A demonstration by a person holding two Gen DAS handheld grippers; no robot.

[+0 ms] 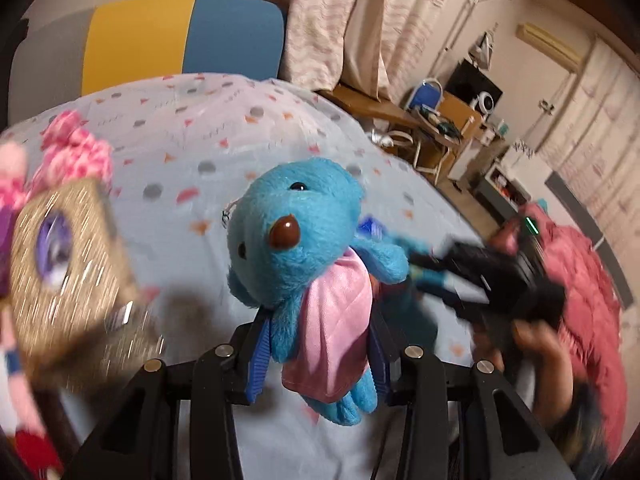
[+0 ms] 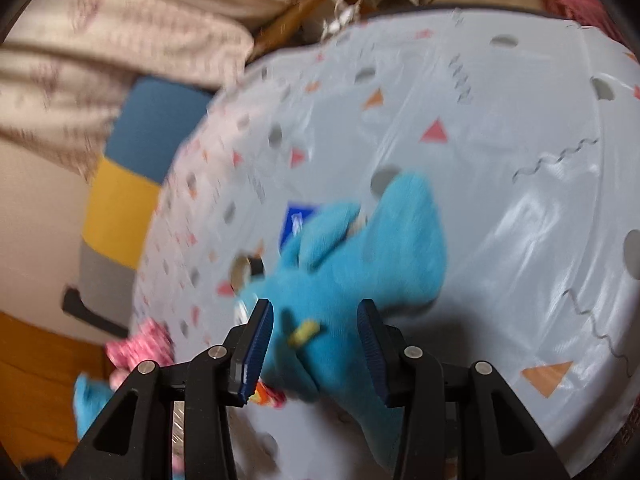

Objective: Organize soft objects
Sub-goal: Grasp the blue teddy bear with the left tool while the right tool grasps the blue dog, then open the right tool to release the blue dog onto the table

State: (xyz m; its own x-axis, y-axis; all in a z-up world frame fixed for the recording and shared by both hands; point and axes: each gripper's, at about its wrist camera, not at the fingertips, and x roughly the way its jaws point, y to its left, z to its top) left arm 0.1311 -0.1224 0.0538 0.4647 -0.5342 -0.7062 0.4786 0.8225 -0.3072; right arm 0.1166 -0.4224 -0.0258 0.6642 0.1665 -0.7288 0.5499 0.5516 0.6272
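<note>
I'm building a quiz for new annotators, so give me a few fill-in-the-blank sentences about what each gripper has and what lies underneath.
1. The left gripper is shut on a blue plush bear that wears a ____ cloth.
2. The bear's nose is ____.
3. Between the right gripper fingers is a soft toy coloured ____.
4. The tablecloth is printed with dots, squiggles and ____.

Missing words: pink; brown; blue; triangles

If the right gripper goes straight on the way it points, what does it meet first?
Probably the blue plush toy, already lying between the right gripper fingers; under it is the patterned table cover. Blur hides contact.
</note>
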